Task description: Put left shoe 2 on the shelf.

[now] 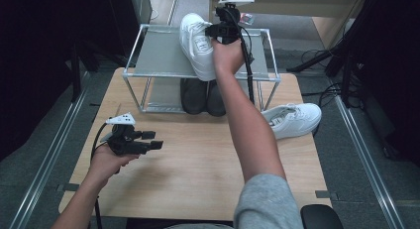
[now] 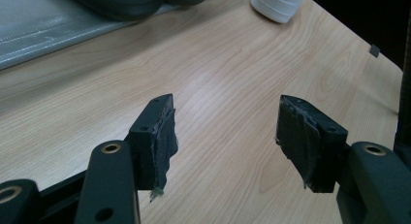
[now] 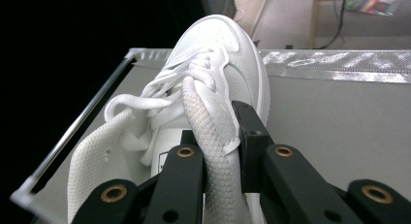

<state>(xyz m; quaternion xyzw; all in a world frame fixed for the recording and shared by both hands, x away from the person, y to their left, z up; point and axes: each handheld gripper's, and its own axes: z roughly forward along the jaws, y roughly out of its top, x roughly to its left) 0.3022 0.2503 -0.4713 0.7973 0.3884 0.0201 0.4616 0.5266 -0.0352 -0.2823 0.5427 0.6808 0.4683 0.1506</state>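
Right gripper view: right tongs [image 3: 218, 136] clamp a white sneaker's [image 3: 213, 64] collar above the rack's top shelf [image 3: 339, 122]. Left tongs [image 2: 225, 132] hang open over the counter [image 2: 218, 64].

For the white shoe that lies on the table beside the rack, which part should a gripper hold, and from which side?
Probably the collar wall at the heel opening of the white shoe on the table, approached from above. It stands upright on its sole with the opening facing up, so one jaw can go inside and one outside.

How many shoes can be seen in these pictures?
4. One white shoe is on the top shelf of the rack, held by the right claw. Another white shoe lies on the table. Two dark shoes are under the shelf.
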